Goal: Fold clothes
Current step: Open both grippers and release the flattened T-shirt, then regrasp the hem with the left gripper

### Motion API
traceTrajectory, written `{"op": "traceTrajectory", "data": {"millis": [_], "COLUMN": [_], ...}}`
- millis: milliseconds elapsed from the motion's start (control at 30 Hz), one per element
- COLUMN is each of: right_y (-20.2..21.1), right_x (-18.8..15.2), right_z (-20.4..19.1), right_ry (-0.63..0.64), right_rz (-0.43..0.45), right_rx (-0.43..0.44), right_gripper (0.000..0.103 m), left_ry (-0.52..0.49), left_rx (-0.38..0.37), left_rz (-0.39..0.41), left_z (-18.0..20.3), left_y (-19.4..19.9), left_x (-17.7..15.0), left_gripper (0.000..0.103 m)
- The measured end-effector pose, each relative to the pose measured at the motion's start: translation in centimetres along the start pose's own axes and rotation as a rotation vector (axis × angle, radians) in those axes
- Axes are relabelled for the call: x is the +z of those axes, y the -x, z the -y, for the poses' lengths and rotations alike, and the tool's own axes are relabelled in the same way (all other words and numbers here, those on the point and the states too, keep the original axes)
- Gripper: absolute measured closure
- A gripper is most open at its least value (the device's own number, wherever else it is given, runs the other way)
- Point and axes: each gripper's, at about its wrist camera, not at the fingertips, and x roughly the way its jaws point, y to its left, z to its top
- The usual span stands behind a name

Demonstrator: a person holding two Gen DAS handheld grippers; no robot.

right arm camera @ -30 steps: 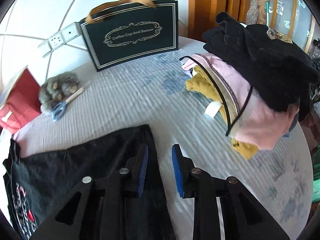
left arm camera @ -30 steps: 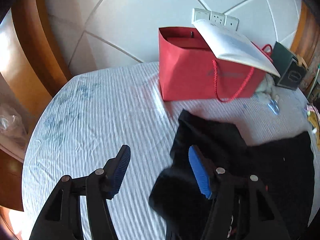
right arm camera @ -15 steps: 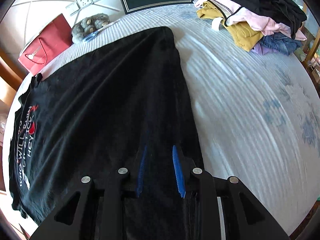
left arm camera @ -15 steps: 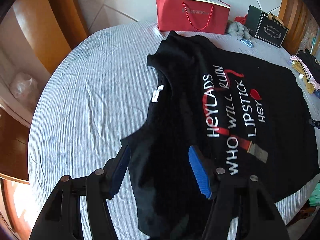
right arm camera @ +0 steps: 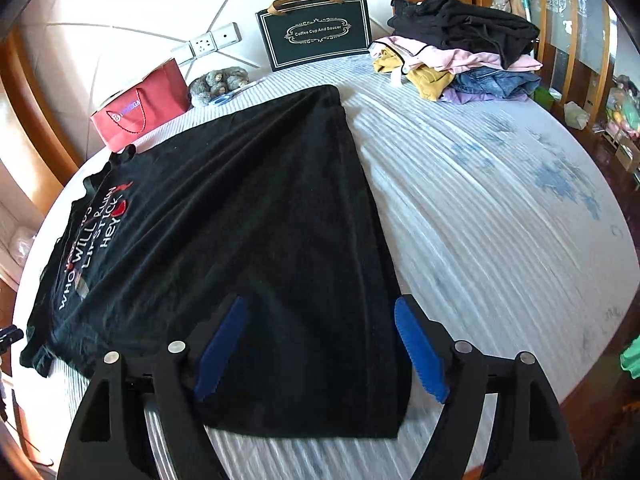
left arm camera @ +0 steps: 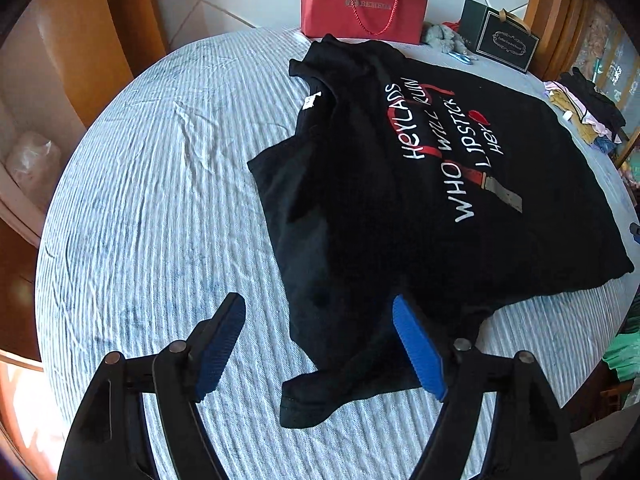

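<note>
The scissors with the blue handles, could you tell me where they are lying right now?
In the right wrist view the scissors lie at the far edge of the bed, beside the grey plush toy, between the red gift bag and the dark green gift bag.

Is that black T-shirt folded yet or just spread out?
Spread out, not folded: the black T-shirt lies flat on the striped bedsheet, print up, one sleeve rumpled.
</note>
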Motion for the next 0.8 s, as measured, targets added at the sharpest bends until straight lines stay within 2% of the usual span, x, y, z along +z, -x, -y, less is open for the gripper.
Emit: {"op": "traceTrajectory", "data": {"millis": [167,267,500,800], "right_y": [2.1,2.8,2.9,0.3], "right_x": [-3.3,-4.3,-5.3,-4.9], "right_z": [0.7,1.1,0.8,1.2], "right_ry": [-0.039,-0.047,-0.001,-0.001], "right_rz": [-0.022,-0.029,-0.051,-0.095], "right_rx": [-0.014,-0.009,-0.023,-0.054], "right_gripper": [0.026,0.025,0.024,0.024], "left_ry": [-0.045,-0.041,-0.037,-0.002], "left_rx": [-0.033,-0.027,-0.021,-0.002], "left_rz": [-0.014,-0.044,-0.064,-0.079], "left_z": [0.4,0.3,1.2,1.5], "left_y": [-0.7,-1.3,-2.4,-2.4], "left_x": [-2.2,-3.0,-3.7,-3.5], "left_gripper": [0.025,0.024,0.024,0.024]}}
